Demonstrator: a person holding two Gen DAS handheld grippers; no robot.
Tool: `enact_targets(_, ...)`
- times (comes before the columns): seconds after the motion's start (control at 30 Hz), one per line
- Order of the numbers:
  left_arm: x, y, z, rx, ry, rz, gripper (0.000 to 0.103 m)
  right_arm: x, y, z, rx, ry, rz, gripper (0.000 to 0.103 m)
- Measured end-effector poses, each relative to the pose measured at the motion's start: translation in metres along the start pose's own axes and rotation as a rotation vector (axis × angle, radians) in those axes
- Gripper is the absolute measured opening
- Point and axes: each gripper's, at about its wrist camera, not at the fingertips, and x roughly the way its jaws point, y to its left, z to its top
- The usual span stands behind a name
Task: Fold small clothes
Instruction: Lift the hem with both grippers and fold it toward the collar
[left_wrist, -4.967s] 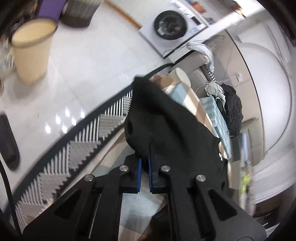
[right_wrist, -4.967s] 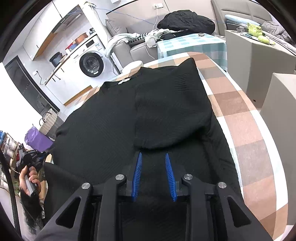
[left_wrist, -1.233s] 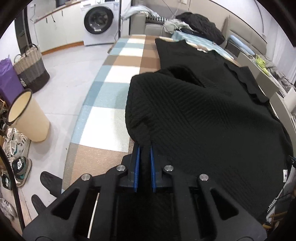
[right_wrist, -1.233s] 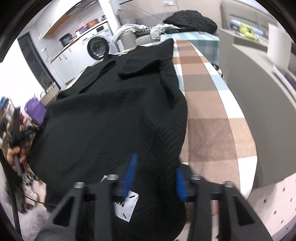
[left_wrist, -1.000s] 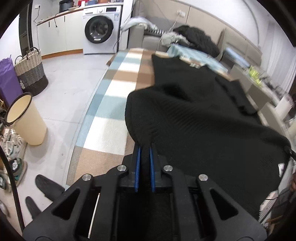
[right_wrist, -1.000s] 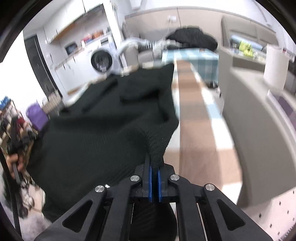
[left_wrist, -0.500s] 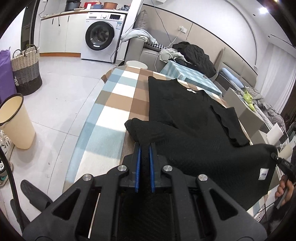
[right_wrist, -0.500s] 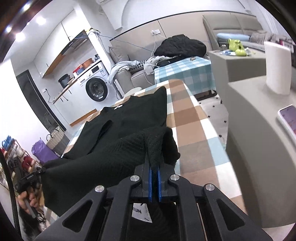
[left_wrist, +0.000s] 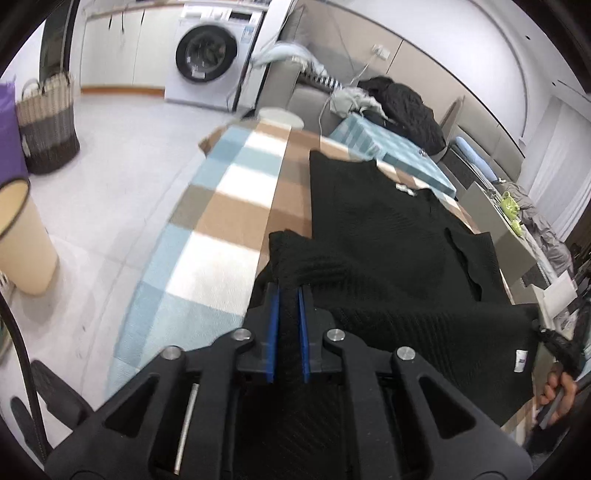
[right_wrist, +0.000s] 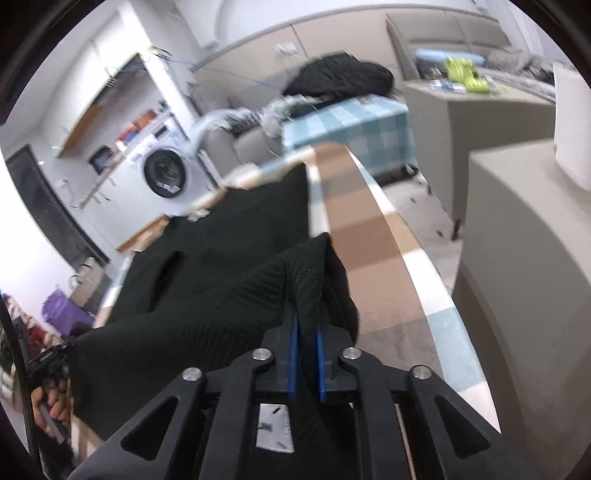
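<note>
A black knit top (left_wrist: 373, 236) lies along a checked table (left_wrist: 229, 206), neckline at the far end. My left gripper (left_wrist: 287, 295) is shut on its near left hem corner and holds it raised above the table. My right gripper (right_wrist: 305, 321) is shut on the near right hem corner of the black knit top (right_wrist: 229, 258), also raised. The hem hangs stretched between the two grippers, with a white label (left_wrist: 520, 360) near the right end. The far part still rests flat on the checked table (right_wrist: 369, 236).
A cream bin (left_wrist: 22, 236) and a woven basket (left_wrist: 48, 122) stand on the floor at the left. A washing machine (left_wrist: 207, 62) is at the back. A sofa with piled clothes (left_wrist: 402, 107) lies beyond the table. Grey cabinets (right_wrist: 517, 229) stand close on the right.
Both grippers have carried the held hem forward toward the neckline, and the lifted part now overlaps more of the flat body. Both stay shut on the fabric.
</note>
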Motion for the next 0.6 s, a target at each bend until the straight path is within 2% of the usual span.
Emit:
enact_targets(0.07, 0.003, 0.005, -0.004, -0.012, 0.026, 0.000, 0.022, 0.002, -0.007, -0.002, 0.013, 0.015, 0.004, 0.038)
enact_targets(0.13, 0.005, 0.009, -0.009, -0.009, 0.038, -0.011, 0.045, 0.002, -0.013, -0.006, 0.011, 0.015, 0.027, 0.048)
enact_targets(0.2, 0.011, 0.011, -0.012, 0.003, 0.045, -0.002, 0.057, 0.007, -0.012, -0.007, -0.014, 0.038, 0.047, 0.048)
enact_targets(0.23, 0.018, 0.011, -0.013, 0.006, 0.060, 0.007, 0.058, 0.011, -0.010, -0.007, -0.023, 0.051, 0.043, 0.048)
enact_targets(0.3, 0.032, 0.010, -0.014, 0.002, 0.097, -0.002, 0.058, 0.019, -0.006, -0.005, -0.036, 0.068, 0.048, 0.048)
enact_targets(0.47, 0.046, 0.002, -0.009, 0.010, 0.096, -0.010, 0.058, 0.035, 0.007, 0.000, -0.089, 0.090, 0.025, 0.048)
enact_targets(0.5, 0.048, 0.000, -0.008, 0.012, 0.098, -0.014, 0.052, 0.035, 0.008, 0.000, -0.093, 0.089, 0.028, 0.048)
enact_targets(0.53, 0.049, -0.002, -0.007, 0.016, 0.100, -0.028, 0.041, 0.036, 0.009, 0.000, -0.100, 0.089, 0.035, 0.043)
enact_targets(0.57, 0.050, -0.004, -0.007, 0.021, 0.097, -0.030, 0.037, 0.036, 0.010, 0.001, -0.105, 0.084, 0.039, 0.035)
enact_targets(0.6, 0.052, -0.007, -0.007, 0.038, 0.090, -0.017, 0.024, 0.038, 0.011, 0.001, -0.115, 0.085, 0.045, 0.032)
